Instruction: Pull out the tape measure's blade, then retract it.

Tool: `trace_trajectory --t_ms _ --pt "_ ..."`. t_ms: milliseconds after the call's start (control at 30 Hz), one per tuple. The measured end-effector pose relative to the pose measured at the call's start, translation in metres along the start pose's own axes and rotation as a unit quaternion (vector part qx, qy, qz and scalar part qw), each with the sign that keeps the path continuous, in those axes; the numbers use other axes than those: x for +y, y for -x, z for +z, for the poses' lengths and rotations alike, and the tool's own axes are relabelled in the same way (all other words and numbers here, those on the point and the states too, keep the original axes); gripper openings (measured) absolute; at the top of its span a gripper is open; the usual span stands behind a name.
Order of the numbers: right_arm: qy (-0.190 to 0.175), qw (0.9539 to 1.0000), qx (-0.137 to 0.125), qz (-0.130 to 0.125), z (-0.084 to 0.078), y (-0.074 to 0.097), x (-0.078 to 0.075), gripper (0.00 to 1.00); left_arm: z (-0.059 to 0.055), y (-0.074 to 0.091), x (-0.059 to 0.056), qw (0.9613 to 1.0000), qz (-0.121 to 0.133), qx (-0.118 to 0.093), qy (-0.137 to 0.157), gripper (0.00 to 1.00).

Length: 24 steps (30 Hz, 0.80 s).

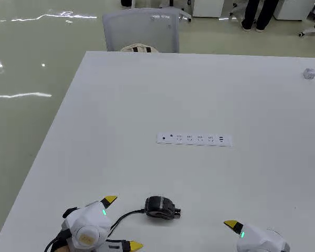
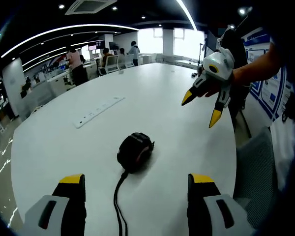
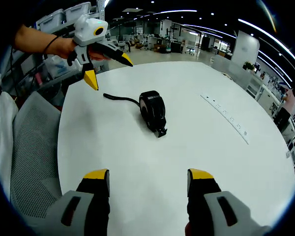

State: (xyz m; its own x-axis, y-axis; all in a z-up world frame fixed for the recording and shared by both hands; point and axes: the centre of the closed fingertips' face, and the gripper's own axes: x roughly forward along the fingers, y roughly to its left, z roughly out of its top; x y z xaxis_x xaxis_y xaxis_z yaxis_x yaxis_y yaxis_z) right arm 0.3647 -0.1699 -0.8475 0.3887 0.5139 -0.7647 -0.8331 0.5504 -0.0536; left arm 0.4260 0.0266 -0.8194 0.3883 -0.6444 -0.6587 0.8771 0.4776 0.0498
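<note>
Pre-grasp, nothing pulled yet. Tape measure [image 1: 161, 207] lies person-side of power strip [image 1: 194, 139]. L gripper [image 1: 123, 222], R gripper [image 2: 200, 110] both released, empty. Next, prob.: L clamps case, R pinches blade hook.

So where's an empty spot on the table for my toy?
Widest bare patch: beyond the power strip, toward the chair. Another: between the strip and the tape measure. Crowded near edge: the tape measure sits between the left hand-held gripper and the right hand-held gripper.
</note>
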Motion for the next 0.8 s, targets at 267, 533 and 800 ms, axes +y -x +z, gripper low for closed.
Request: trace_trajectory --t_ms 267,533,800 --pt "0.027 0.9995 0.009 0.017 0.005 -0.012 -0.007 0.64 0.008 -0.011 0.005 0.9997 -0.016 0.005 -0.018 0.8" --pt "0.057 0.9976 0.017 0.035 0.011 -0.029 -0.016 0.63 0.013 -0.029 0.005 0.9971 -0.044 0.019 -0.059 0.78" --pt "0.073 0.9959 0.021 0.05 0.017 -0.044 -0.021 0.61 0.018 -0.046 0.005 0.9928 -0.068 0.028 -0.094 0.75"
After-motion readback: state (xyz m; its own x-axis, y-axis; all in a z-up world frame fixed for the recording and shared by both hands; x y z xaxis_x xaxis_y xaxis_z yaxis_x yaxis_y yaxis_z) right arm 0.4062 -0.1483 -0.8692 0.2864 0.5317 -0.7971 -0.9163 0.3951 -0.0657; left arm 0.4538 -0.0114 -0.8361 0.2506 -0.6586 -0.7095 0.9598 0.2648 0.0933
